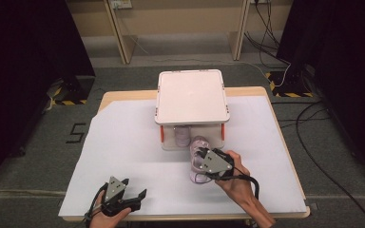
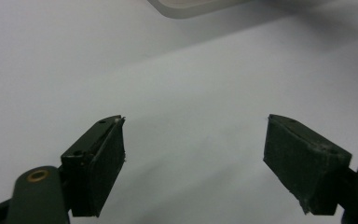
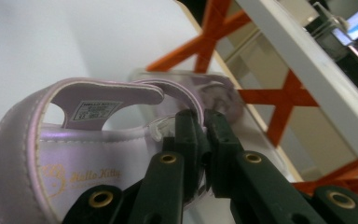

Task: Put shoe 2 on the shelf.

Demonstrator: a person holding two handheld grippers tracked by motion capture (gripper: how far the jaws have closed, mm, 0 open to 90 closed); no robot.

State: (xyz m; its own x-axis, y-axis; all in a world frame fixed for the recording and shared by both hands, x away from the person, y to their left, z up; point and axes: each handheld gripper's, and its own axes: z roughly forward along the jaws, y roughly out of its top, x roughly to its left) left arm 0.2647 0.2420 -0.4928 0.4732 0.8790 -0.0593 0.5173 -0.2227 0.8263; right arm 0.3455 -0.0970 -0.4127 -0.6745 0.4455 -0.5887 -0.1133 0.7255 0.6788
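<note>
My right gripper [image 3: 200, 121] pinching the lilac sandal [image 3: 51, 154] by its strap, beside the white rack [image 1: 192, 97], my left gripper [image 2: 193, 140] wide open over the white sheet [image 2: 191, 84]

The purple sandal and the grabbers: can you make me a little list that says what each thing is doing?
purple sandal: lilac, strap pinched by the right gripper, in front of the rack
right gripper: shut on the sandal's strap
left gripper: open, nothing between its jaws, near the table's front edge
white rack: white top, orange braces, middle of the table
second sandal: under the rack's top
table: covered with white paper
</note>
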